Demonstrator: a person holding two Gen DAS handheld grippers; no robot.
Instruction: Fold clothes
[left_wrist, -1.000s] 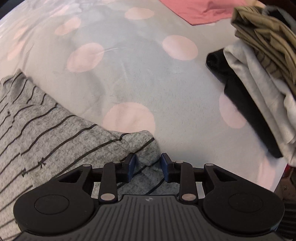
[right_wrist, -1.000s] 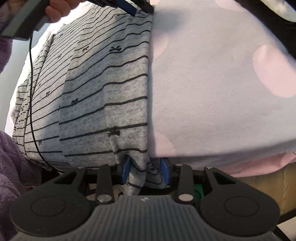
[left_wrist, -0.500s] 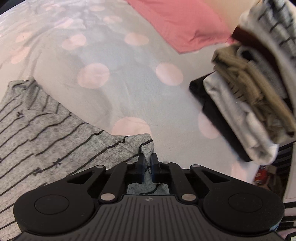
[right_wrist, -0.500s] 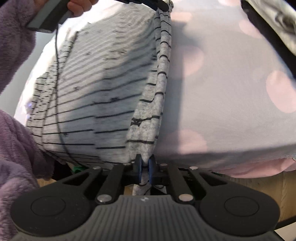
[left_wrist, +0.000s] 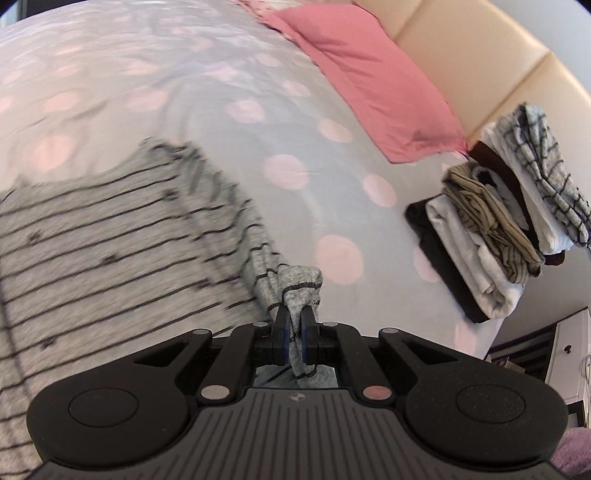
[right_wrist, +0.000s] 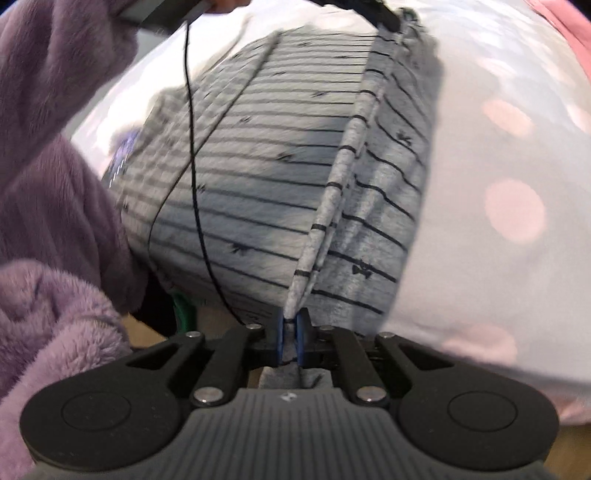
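Striped grey top (left_wrist: 110, 251) spread on the dotted bedsheet (left_wrist: 184, 92), one edge lifted in a taut ridge between both grippers. Left gripper (left_wrist: 294, 332) clenched on a bunched corner; right gripper (right_wrist: 293, 338) clamped on the fold's near end, both having just closed onto the cloth. Only in the left view: pink pillow (left_wrist: 369, 77), padded headboard (left_wrist: 480, 55), stack of folded clothes (left_wrist: 491, 236) well apart at the bed's edge. Only in the right view: purple fleece sleeve (right_wrist: 55, 184), thin black cable (right_wrist: 194, 147) across the top.
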